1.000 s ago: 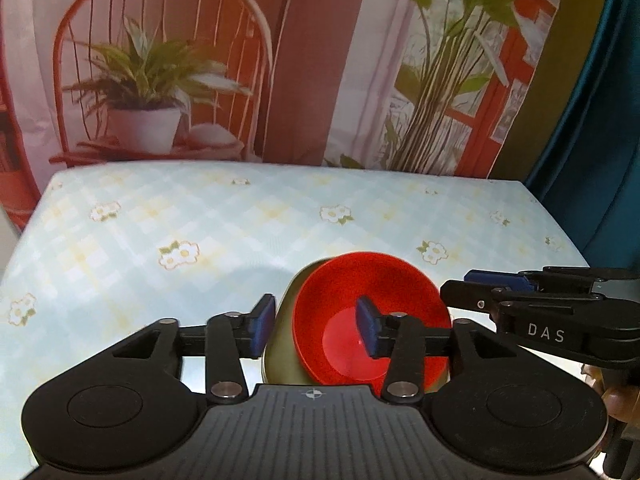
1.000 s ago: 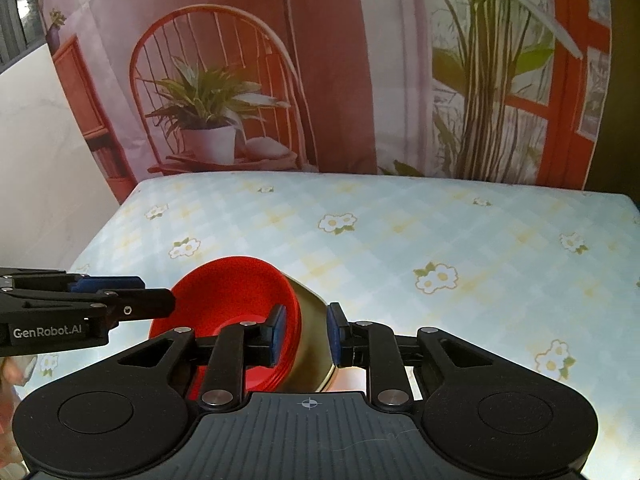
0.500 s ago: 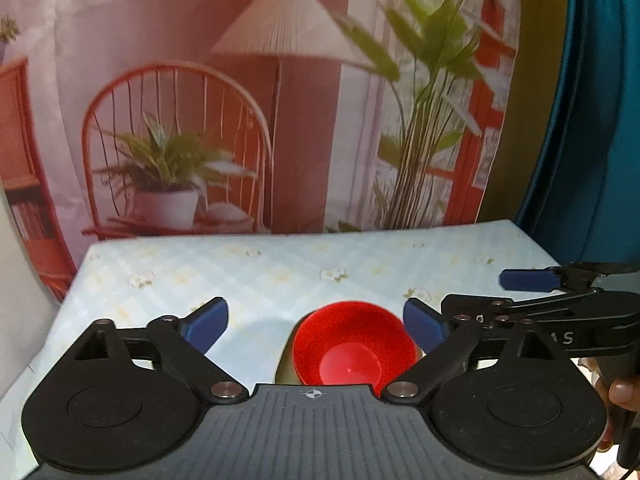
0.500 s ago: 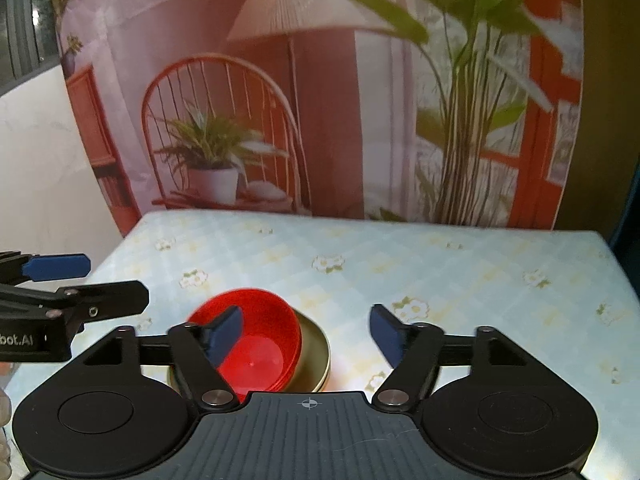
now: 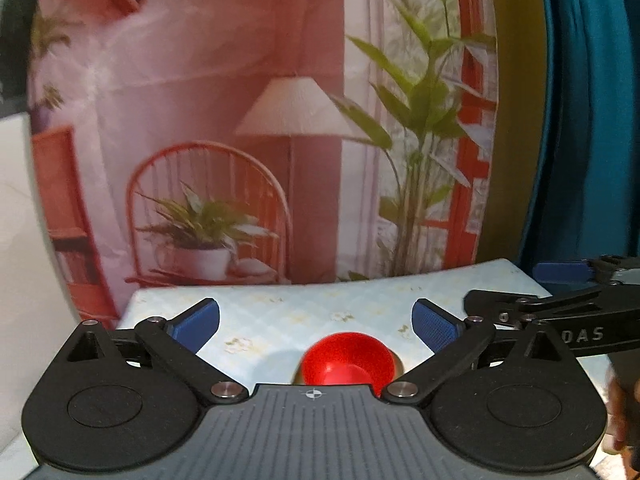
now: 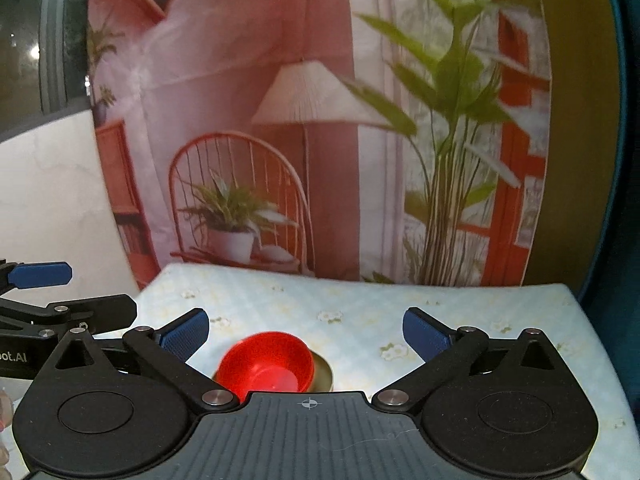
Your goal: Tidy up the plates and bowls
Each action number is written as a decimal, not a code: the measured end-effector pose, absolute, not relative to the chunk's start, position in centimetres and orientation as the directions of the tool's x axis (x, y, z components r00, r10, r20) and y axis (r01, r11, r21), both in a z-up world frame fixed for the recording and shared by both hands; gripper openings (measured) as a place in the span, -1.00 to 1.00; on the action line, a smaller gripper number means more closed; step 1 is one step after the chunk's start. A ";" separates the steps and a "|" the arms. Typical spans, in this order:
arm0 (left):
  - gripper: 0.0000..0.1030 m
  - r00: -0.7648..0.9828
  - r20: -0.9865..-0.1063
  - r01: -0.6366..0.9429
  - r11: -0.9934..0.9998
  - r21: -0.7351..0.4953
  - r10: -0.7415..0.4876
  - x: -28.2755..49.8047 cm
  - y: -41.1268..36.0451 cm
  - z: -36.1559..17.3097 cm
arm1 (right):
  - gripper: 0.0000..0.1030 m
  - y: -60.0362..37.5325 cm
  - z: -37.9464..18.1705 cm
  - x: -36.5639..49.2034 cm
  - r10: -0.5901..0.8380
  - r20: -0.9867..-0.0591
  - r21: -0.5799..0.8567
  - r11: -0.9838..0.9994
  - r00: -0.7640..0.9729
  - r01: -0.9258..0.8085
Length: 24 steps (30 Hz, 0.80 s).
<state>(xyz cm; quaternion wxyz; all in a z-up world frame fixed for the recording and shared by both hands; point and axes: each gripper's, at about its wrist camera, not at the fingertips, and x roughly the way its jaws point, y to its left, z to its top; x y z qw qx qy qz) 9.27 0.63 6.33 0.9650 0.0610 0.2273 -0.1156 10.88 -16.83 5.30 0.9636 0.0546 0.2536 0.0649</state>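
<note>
Tablecloth point(image 6: 360, 312), red bowl point(image 6: 266, 364) below (spread) jaws

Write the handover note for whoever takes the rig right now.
Left tool: open, empty, held above the table.
Right tool: open, empty, also held high.
Red bowl sits nested in the gold dish on the floral cloth, tilted toward one side.
Done: bowl stacked on dish, both tools clear of it.
Left: no other dishes in view; check the stack sits level.
</note>
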 end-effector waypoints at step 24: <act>1.00 0.914 -0.366 0.203 0.978 0.040 -0.175 1.5 0.7 9.9 | 0.99 -18.4 9.7 0.9 0.074 -0.386 0.129 0.991 0.920 -0.026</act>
